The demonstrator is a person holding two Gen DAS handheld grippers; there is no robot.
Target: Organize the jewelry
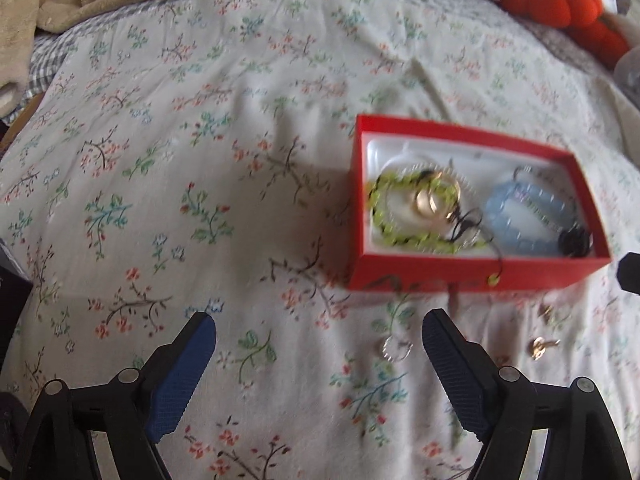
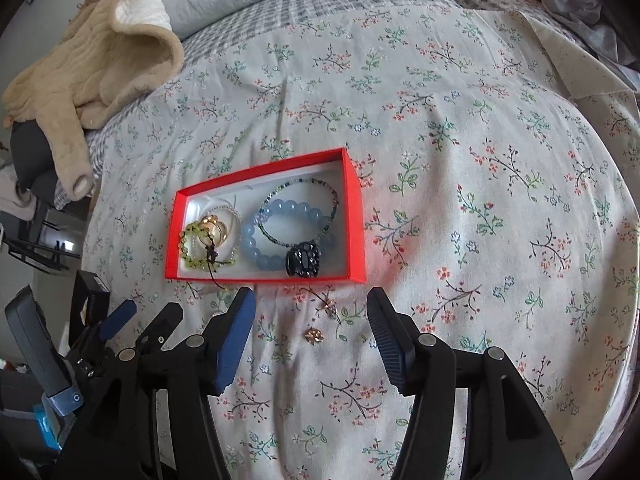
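A red box [image 2: 354, 216] lies on the floral bedspread; it also shows in the left wrist view [image 1: 472, 276]. Inside are a green bead bracelet [image 2: 192, 254], gold rings [image 2: 216, 226], a blue bead bracelet [image 2: 276, 210] and a dark beaded piece [image 2: 304, 260]. Two small gold earrings [image 2: 312, 336] [image 2: 330, 306] lie on the bedspread just in front of the box, between my right gripper's fingers. My right gripper [image 2: 312, 312] is open and empty. My left gripper [image 1: 320, 328] is open and empty, with a clear ring [image 1: 396, 348] near its right finger and gold earrings [image 1: 538, 348] further right.
A beige blanket [image 2: 92, 68] is heaped at the back left of the bed. An orange plush toy [image 1: 560, 0] lies at the back right. The bed's left edge drops to dark furniture [image 2: 36, 176]. The left gripper [image 2: 120, 316] shows at the lower left of the right wrist view.
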